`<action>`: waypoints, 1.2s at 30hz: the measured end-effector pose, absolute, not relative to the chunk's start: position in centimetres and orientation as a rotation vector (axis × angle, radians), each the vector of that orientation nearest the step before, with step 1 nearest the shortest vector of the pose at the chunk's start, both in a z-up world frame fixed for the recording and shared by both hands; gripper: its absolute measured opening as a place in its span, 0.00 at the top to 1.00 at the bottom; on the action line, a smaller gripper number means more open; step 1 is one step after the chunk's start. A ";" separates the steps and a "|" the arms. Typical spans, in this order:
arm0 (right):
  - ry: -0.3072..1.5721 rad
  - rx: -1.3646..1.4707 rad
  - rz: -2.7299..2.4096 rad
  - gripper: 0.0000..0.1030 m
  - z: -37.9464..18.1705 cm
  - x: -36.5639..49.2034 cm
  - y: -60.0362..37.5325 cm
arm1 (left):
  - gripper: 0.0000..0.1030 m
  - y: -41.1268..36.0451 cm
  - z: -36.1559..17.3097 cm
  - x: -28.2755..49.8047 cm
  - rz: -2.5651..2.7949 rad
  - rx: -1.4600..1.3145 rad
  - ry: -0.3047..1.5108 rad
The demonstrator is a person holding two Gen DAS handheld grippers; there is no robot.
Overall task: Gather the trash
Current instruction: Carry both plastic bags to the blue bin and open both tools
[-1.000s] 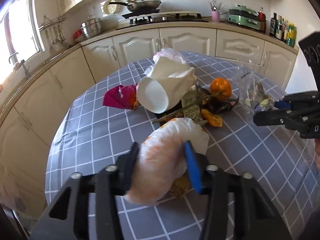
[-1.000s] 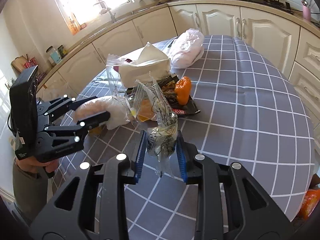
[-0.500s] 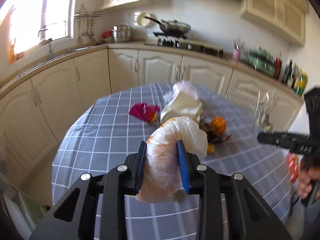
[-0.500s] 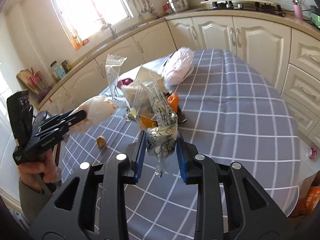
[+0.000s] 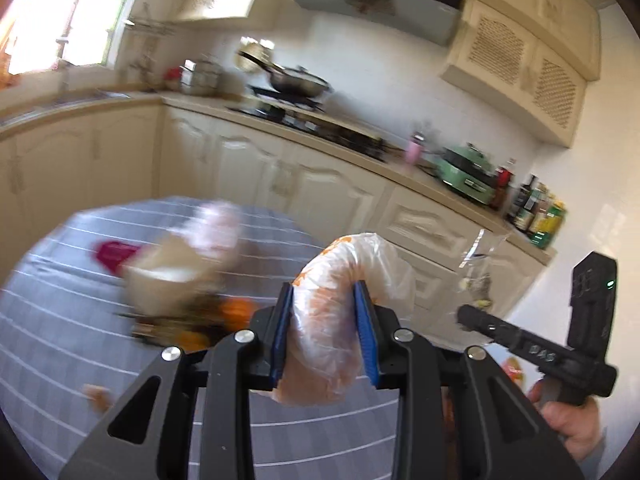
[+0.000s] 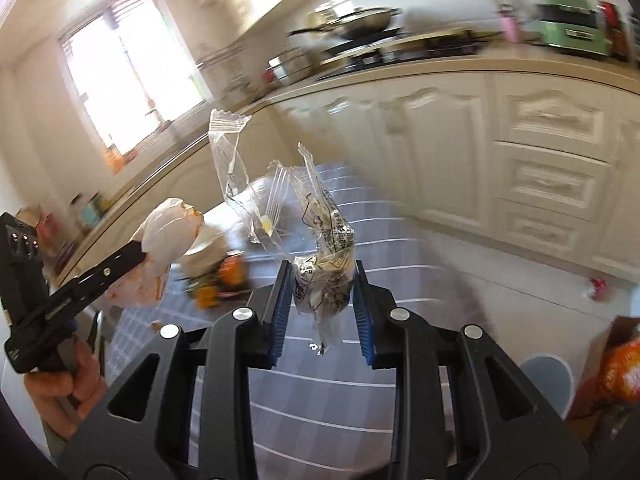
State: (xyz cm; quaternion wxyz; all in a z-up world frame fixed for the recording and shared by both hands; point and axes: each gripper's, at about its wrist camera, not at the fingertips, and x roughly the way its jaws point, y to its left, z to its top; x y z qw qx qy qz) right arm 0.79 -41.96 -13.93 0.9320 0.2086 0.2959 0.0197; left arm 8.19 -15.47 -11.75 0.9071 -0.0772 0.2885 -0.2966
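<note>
1. My left gripper (image 5: 323,322) pinches a white bag (image 5: 344,280) with orange print; both blue pads press its sides. The bag hangs clear above the table (image 5: 48,320), over the near edge, touching nothing else.
2. More trash lies near the table's middle: a pale paper bag (image 5: 160,276), a pink wrapper (image 5: 114,254), a white plastic bag (image 5: 218,220) and orange peel (image 5: 236,308). A small scrap (image 5: 96,394) sits alone by the near left edge. All of this is blurred.
3. My right gripper (image 6: 321,300) is pressed on a bunch of clear wrappers (image 6: 324,276); their loose tops stand up above the pads, and the bunch is off the table too.
4. I judge the step in hand to be the carry: both tools are loaded and lifted, with nothing released.
5. To the right, past the table's right edge, I see a pale round thing (image 6: 548,376) on the floor and an orange pack (image 6: 620,376). I cannot tell whether either is a bin.
6. The next move calls for finding the bin, bringing each load over its mouth, then spreading the pads one tool at a time. The light wrappers may cling, so a small shake may be needed.
</note>
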 end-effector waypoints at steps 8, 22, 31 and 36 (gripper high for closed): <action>0.672 0.500 -0.267 0.72 -19.1 -5.7 -55.3 | 0.71 -31.4 -15.7 6.1 -0.829 -0.116 0.742; 0.962 0.757 -0.450 0.71 -36.2 -11.0 -66.1 | 0.71 -50.3 -33.2 2.7 -0.934 0.072 1.117; 0.993 0.920 -0.515 0.29 -41.0 -10.9 -69.2 | 0.21 -54.7 -40.8 3.7 -0.928 0.158 1.302; 0.987 0.917 -0.580 0.07 -41.0 -11.9 -69.8 | 0.19 -54.0 -41.1 4.3 -0.881 0.177 1.310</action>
